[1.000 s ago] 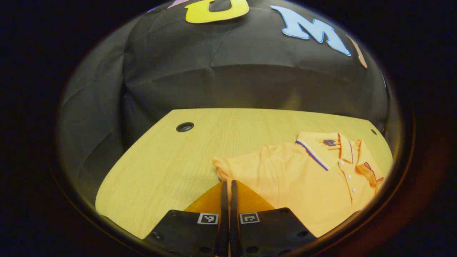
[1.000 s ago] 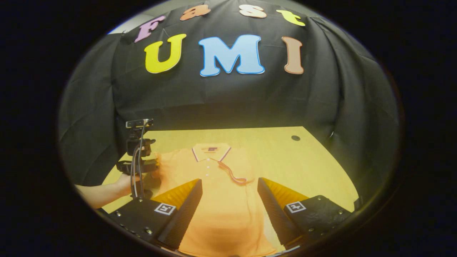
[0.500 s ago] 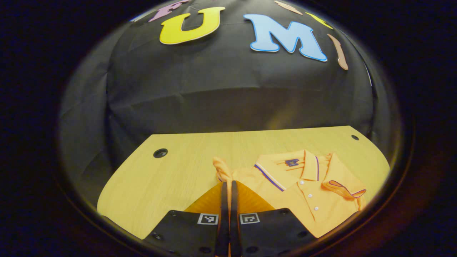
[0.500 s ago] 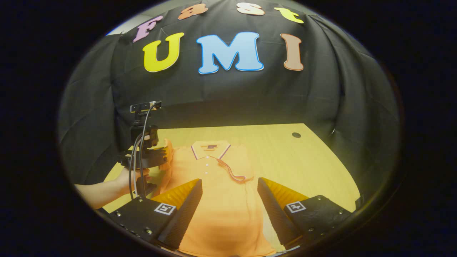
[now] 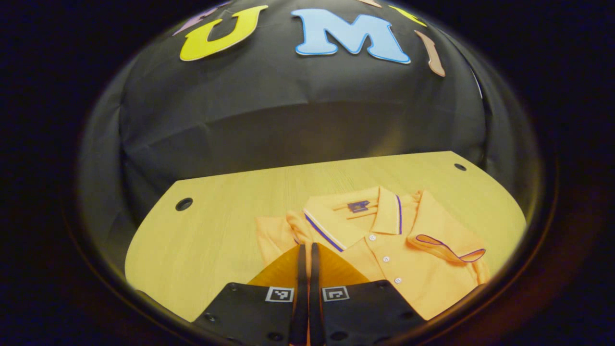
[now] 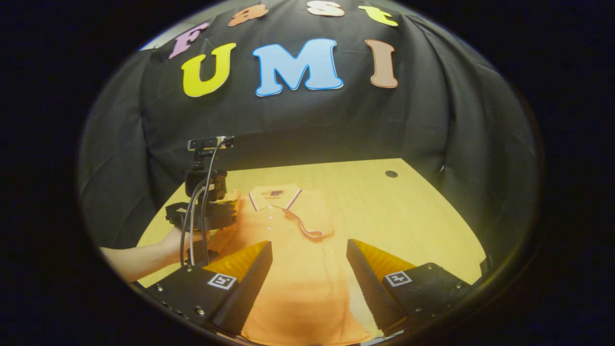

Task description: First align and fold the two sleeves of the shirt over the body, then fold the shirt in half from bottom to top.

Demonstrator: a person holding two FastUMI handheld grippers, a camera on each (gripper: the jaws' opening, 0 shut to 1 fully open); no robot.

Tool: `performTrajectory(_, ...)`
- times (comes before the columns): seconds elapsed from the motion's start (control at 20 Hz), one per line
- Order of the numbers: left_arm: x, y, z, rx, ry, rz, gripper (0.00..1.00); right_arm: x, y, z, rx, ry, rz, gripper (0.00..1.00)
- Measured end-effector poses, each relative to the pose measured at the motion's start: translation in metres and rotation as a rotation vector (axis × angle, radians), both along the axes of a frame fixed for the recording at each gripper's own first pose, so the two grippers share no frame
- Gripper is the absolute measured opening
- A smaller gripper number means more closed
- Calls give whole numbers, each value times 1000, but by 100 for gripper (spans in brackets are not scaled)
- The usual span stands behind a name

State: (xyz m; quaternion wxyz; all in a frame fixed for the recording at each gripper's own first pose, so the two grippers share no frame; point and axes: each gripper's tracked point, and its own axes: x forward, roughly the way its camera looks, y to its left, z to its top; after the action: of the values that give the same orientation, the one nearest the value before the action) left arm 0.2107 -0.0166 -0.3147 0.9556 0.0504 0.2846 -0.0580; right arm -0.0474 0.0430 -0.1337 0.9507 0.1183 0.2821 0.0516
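An orange polo shirt [image 5: 408, 274] lies face up on the wooden table [image 5: 211, 240], collar [image 5: 355, 214] toward the wall. My left gripper [image 5: 306, 246] is shut on one sleeve [image 5: 294, 227], holding it lifted beside the collar. The other sleeve [image 5: 447, 242], with a purple-trimmed cuff, lies folded across the chest. In the right gripper view the shirt [image 6: 298, 283] runs between the fingers of my open right gripper [image 6: 310, 252], which hovers over its lower half. The left gripper [image 6: 204, 216] and the hand [image 6: 175, 242] holding it are at the shirt's left shoulder there.
The table has round cable holes [image 5: 184, 203] [image 5: 460, 166] near its far corners, one also in the right gripper view as a hole [image 6: 391, 173]. Black cloth walls close the booth behind and at both sides. Bare wood [image 6: 408, 216] lies right of the shirt.
My left gripper has lifted the pinched sleeve off the table and carried it inward toward the collar. The right gripper has stayed open over the shirt's lower half.
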Motion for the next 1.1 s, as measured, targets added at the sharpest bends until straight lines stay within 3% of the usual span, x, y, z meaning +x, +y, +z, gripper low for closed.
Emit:
performTrajectory(0.15, -1, -8, -3, 28, 5, -46, 11, 1, 5, -2, -3, 8, -17, 96)
performTrajectory(0.25, -4, -16, -1, 22, 12, -74, 22, 3, 7, -4, -3, 7, -20, 96)
performTrajectory(0.4, -10, -23, 3, 10, 14, -91, 27, 7, 12, -5, -1, 1, -7, 96)
performTrajectory(0.55, -22, -27, 8, -8, 14, -93, 66, 8, 12, -7, -10, -10, 15, 96)
performTrajectory(0.6, -28, -26, 11, -16, 14, -89, 72, 7, 11, -8, -15, -14, 22, 96)
performTrajectory(0.75, -50, -24, 18, -46, 18, -69, 75, 1, 6, -16, -25, -14, 39, 96)
performTrajectory(0.85, -70, -18, 23, -60, 30, -53, 87, -6, 1, -22, -32, -3, 49, 96)
performTrajectory(1.1, -130, 1, 34, -67, 41, -6, 95, -23, -3, -45, -33, 23, 82, 96)
